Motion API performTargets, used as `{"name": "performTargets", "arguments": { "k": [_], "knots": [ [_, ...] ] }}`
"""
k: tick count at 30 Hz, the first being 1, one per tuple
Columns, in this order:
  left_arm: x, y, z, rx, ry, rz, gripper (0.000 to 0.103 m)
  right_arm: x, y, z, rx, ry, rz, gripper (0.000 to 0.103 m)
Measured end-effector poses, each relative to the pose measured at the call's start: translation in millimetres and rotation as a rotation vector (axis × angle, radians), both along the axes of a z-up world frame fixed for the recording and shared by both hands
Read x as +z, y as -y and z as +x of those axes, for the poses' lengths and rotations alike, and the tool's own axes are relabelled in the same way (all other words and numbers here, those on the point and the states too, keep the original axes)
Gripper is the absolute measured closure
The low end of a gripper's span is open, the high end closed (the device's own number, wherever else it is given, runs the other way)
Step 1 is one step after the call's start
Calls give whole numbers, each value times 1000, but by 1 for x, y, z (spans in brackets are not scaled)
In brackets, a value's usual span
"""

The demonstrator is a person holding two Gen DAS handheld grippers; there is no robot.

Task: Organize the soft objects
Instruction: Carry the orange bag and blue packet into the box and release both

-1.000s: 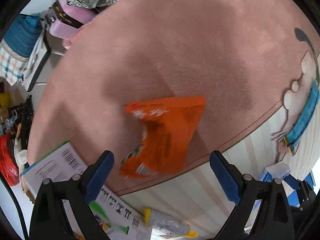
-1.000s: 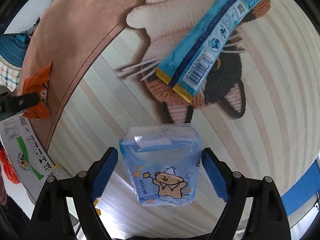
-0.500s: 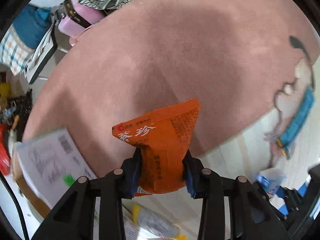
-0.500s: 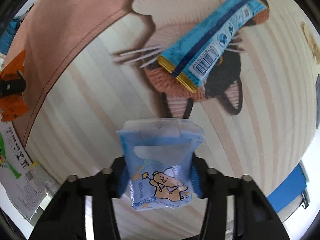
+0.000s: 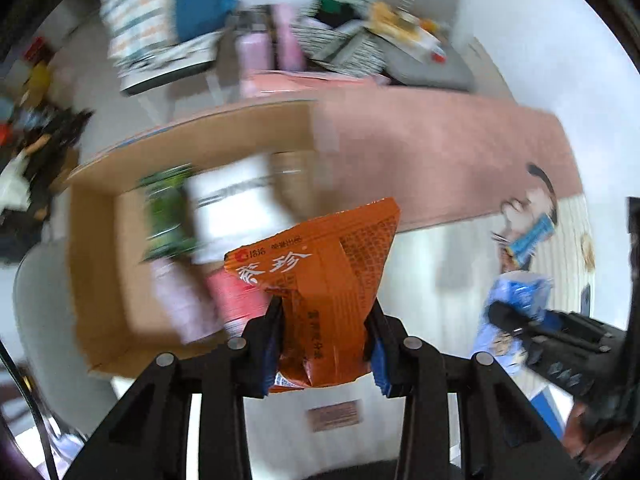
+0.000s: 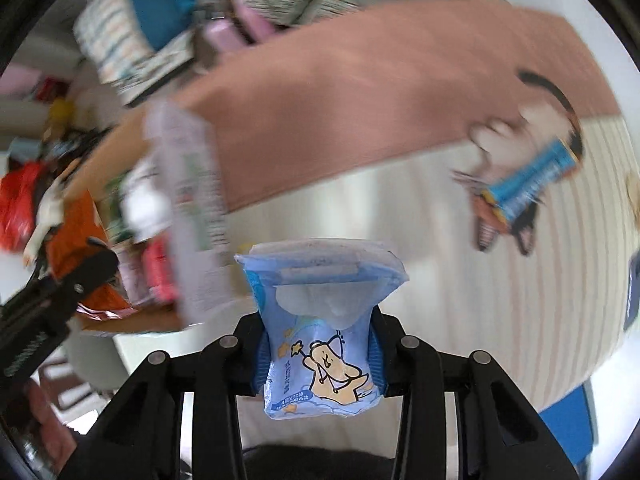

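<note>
You have both pickups made: your left gripper is clamped on the orange packet, your right gripper on the blue tissue pack; the cardboard box holds several items, and the long blue packet lies on the rug awaiting you

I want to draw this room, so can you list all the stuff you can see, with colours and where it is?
orange snack packet: 1, orange, pinched in the left claw
blue tissue pack: 1, light blue with a cartoon bear, pinched in the right claw
long blue packet: 1, blue, lying on the cat picture of the rug
rug: 1, pink and cream stripes, on the floor
cardboard box: 1, brown, beside the rug, blurred packets inside
clutter by the wall: several, mixed colours, too blurred to name
left claw: 1, black with blue pads, shut on the orange packet
right claw: 1, black with blue pads, shut on the tissue pack
</note>
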State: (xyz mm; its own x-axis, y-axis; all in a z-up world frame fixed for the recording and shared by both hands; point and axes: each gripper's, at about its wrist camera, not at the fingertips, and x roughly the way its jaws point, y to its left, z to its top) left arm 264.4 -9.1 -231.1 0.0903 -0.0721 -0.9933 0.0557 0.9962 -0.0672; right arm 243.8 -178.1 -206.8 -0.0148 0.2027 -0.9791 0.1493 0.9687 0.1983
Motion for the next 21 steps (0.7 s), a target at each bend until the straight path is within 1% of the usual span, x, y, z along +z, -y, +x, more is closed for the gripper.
{"name": "performTargets", "arguments": {
  "k": [1,3,6,7,8,9,10,13,14,15,16,21],
  "knots": [
    [8,-19,2,19,4,17,69,6,-17,5,26,14,7,62],
    [12,-66,0,82,9,64,69,14,-52,10,82,37,4,62],
    [8,-113,-3,144,-11,103,69,9,-101,21,146,34,2,62],
    [2,-130,-2,166,-30,106,69,6,-119,26,171,29,-13,62],
    [-10,-146,0,196,-59,101,69,2,-133,28,184,25,-24,62],
    [-17,-155,1,208,-77,98,69,-6,-148,31,202,11,-42,62],
    [-30,-166,3,233,-105,85,69,-15,-160,34,218,-3,-58,62],
    [-64,-187,6,259,-180,53,69,-40,-186,41,247,-46,-94,62],
    [-72,-190,7,258,-201,44,69,-58,-180,43,250,-53,-101,62],
    [-80,-193,8,260,-222,32,69,-68,-183,45,257,-63,-116,62],
    [-93,-196,9,264,-252,23,69,-77,-185,46,268,-72,-130,62],
    [-124,-199,8,242,-327,5,69,-116,-193,50,293,-120,-200,62]
  ]
}}
